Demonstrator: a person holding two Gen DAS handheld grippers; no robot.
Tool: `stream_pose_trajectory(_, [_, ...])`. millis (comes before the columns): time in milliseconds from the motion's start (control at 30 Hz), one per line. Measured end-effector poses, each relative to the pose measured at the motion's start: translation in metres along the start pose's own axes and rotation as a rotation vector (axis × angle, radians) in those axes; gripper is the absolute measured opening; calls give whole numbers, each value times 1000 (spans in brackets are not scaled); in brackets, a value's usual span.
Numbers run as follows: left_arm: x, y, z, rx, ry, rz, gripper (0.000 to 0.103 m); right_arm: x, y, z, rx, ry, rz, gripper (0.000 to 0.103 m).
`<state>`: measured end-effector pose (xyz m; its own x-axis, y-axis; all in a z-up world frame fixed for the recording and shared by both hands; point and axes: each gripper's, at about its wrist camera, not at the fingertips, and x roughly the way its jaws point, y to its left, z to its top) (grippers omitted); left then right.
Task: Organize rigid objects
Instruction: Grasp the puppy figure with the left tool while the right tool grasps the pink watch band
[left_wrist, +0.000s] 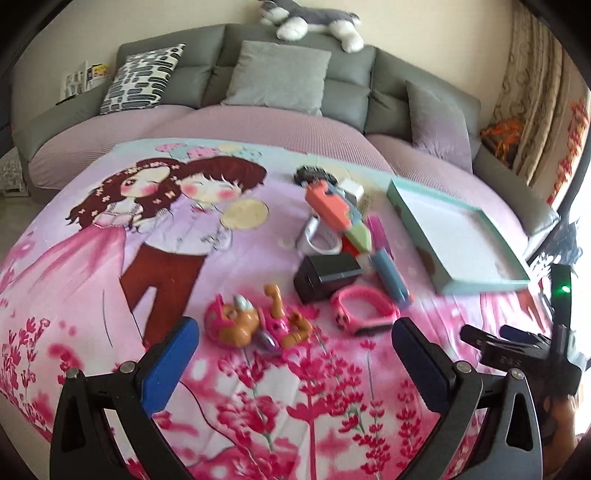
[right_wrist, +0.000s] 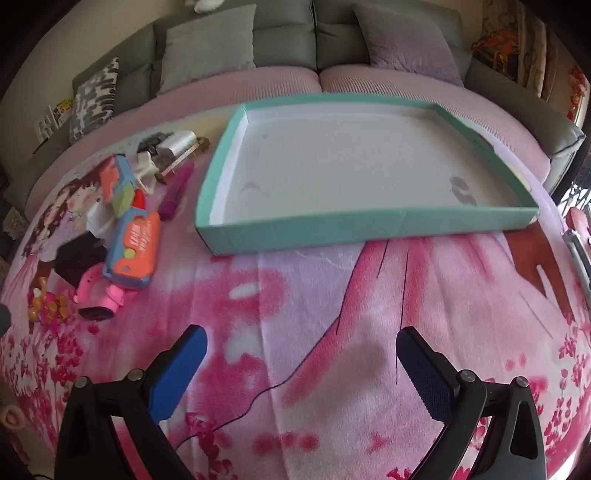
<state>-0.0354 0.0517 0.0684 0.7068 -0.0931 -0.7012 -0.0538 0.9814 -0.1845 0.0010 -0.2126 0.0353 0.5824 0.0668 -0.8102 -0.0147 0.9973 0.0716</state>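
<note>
The shallow teal tray (right_wrist: 295, 229) lies on the blanket (right_wrist: 332, 295) with nothing inside it. The toys (left_wrist: 332, 240) are heaped just left of it. Both the left hand-held gripper (left_wrist: 293, 339) and right hand-held gripper (right_wrist: 301, 349) gape wide, holding nothing.

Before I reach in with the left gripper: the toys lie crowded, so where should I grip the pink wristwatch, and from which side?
Take the pink plastic wristwatch across its thin looped band, from above on the near side. It lies flat on the blanket, its band open like a ring. The black rectangular box crowds its far side. The left gripper stands open, holding nothing.
</note>
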Motion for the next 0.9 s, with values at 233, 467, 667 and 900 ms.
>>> stream_pose_trajectory(233, [1, 16, 7, -2, 30, 43, 103, -78, 14, 40, 15, -295, 164, 103])
stream_pose_trajectory(467, [14, 30, 12, -50, 108, 88, 103, -67, 66, 57, -36, -205, 266, 103])
stream_pose_trajectory(667, [29, 38, 5, -77, 168, 126, 103, -38, 87, 40, -81, -100, 251, 103])
stream_pose_trajectory(900, [47, 42, -1, -91, 216, 94, 103, -3, 103, 20, -121, 10, 196, 102])
